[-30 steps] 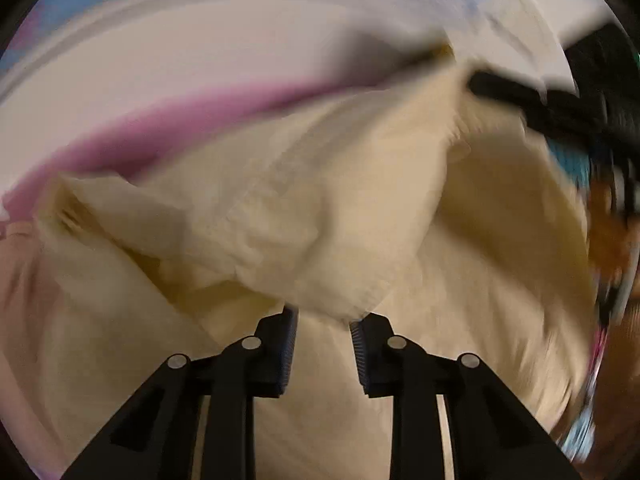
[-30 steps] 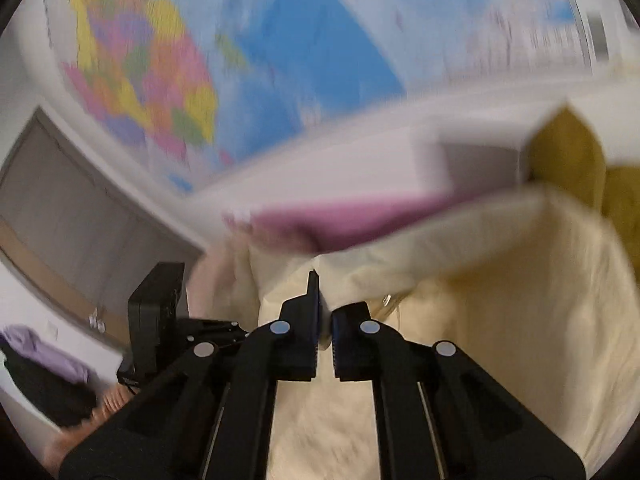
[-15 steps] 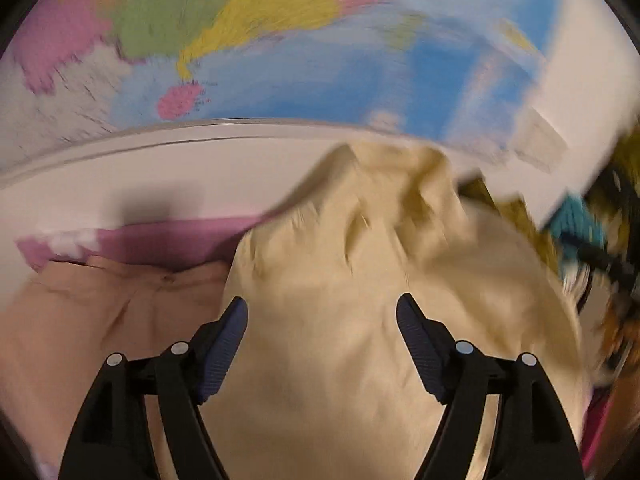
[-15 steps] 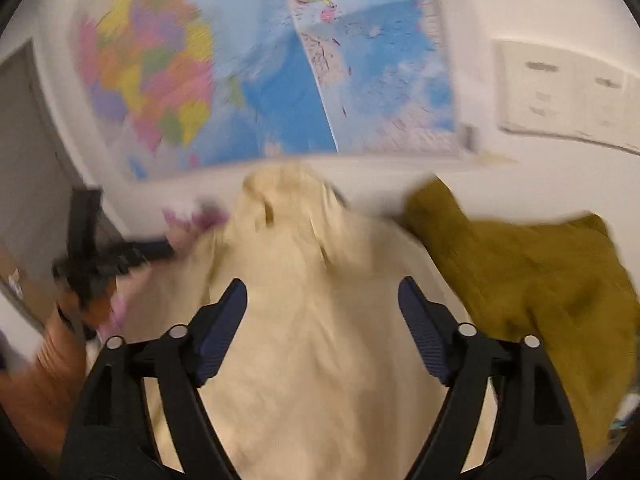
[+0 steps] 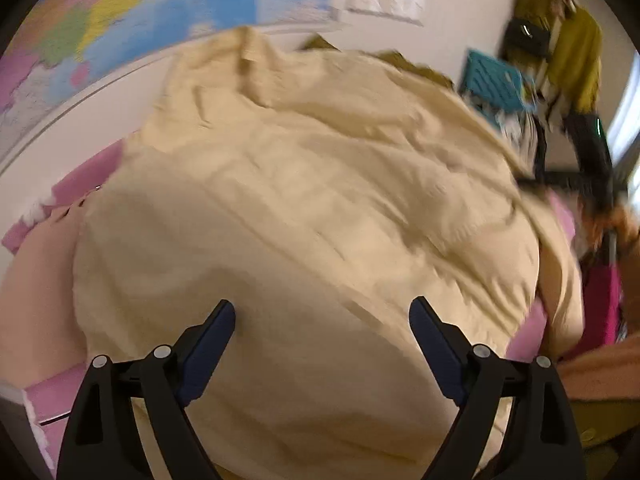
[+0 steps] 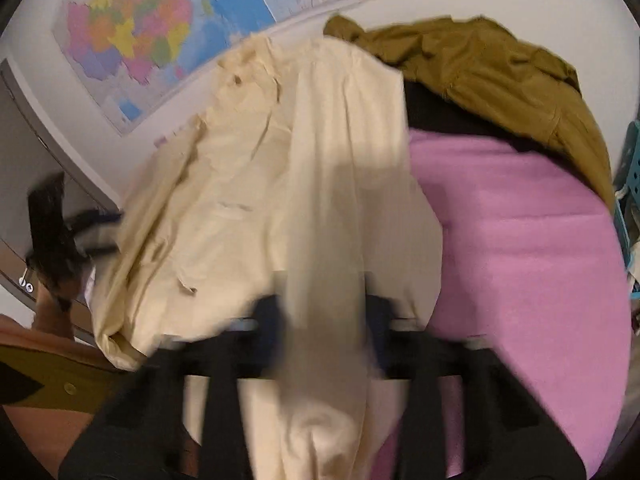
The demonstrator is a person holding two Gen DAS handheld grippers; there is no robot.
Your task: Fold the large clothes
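Cream garment (image 5: 304, 208) lies lengthwise, near to far, on the pink surface (image 6: 520, 240), under the wide-apart left gripper (image 5: 322, 316); right gripper (image 6: 324, 320) straddles a fold, blurred, grip uncertain.

A pink blanket (image 6: 520, 240) covers the bed, and its edge shows again in the left wrist view (image 5: 80, 184); a cream garment (image 6: 280, 184) lies spread on it, crumpled toward the wall end, also filling the left wrist view (image 5: 304, 216); an olive jacket (image 6: 492, 68) lies heaped at the far end, touching the cream garment's far corner; something dark (image 6: 436, 116) lies between jacket and blanket, perhaps another garment; a peach cloth (image 5: 36, 276) lies beside the cream garment.
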